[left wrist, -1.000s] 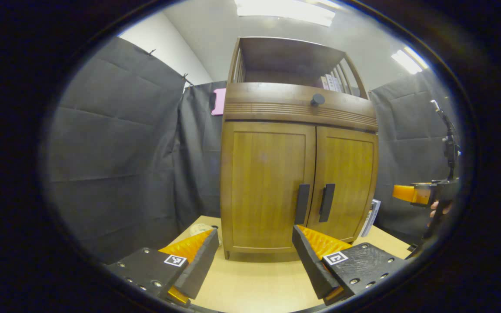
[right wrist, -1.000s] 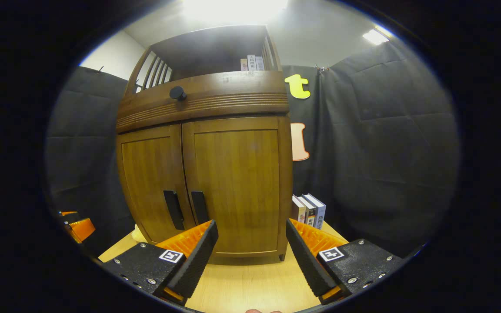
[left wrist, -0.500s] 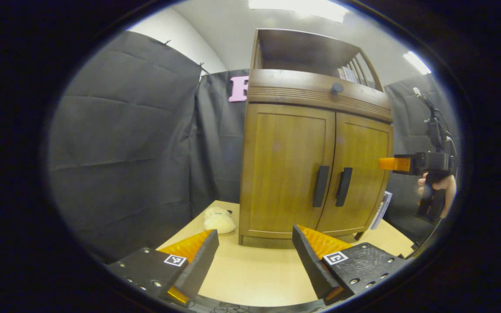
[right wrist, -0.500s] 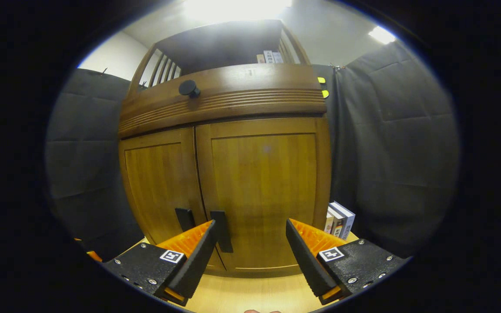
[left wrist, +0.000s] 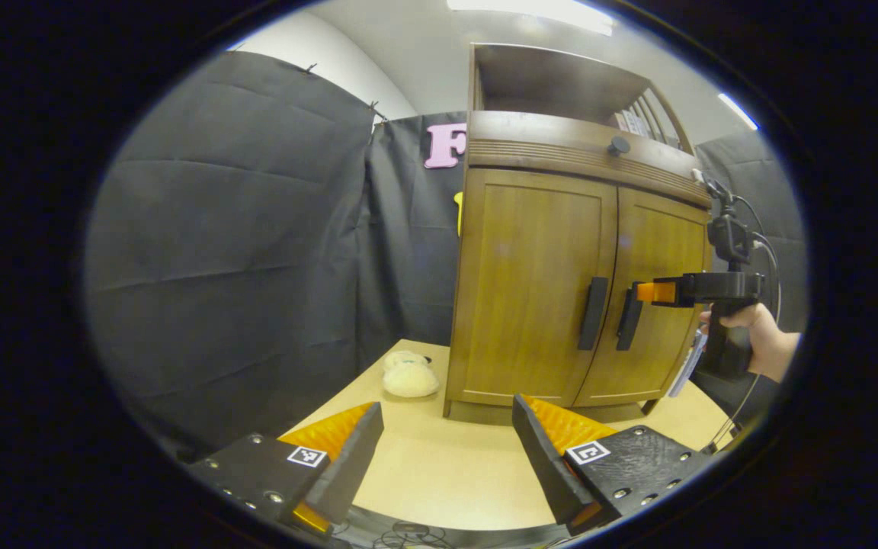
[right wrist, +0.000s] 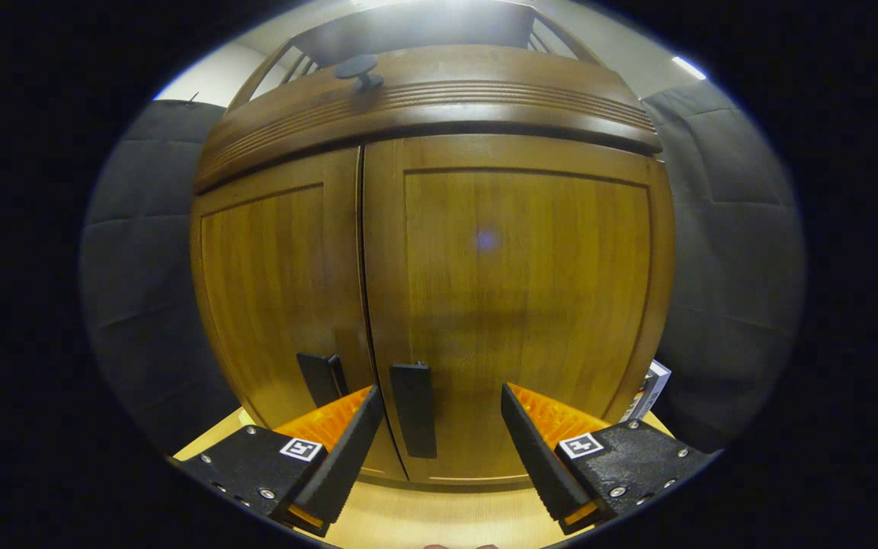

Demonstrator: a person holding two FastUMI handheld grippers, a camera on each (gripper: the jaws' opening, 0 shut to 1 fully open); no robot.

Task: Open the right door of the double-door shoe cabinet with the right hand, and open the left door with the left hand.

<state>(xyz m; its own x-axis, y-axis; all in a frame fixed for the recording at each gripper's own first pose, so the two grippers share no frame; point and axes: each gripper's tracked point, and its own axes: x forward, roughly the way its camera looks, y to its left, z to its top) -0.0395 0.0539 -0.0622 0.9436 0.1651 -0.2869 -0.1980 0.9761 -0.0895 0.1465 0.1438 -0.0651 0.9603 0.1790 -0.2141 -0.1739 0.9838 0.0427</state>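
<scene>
The wooden shoe cabinet (left wrist: 538,229) stands on the table with both doors closed. In the left gripper view its left door (left wrist: 530,282) carries a dark handle (left wrist: 593,313), and the right door's handle (left wrist: 627,328) is beside it. My left gripper (left wrist: 447,408) is open and well short of the cabinet, over the tabletop. In the same view my right gripper (left wrist: 648,292), held by a hand (left wrist: 763,347), has its tip at the right handle. In the right gripper view my right gripper (right wrist: 440,393) is open close to the right door (right wrist: 523,290), with the right handle (right wrist: 414,408) between its fingers, untouched.
A pale plush toy (left wrist: 408,377) lies on the light wooden table (left wrist: 439,473) left of the cabinet. Books (right wrist: 651,387) stand at the cabinet's right side. A drawer with a round knob (left wrist: 619,145) sits above the doors. Black cloth walls surround the booth.
My right gripper has moved in toward the right door until its handle sits between the fingers. My left gripper has swung left, so the cabinet has shifted right in its view.
</scene>
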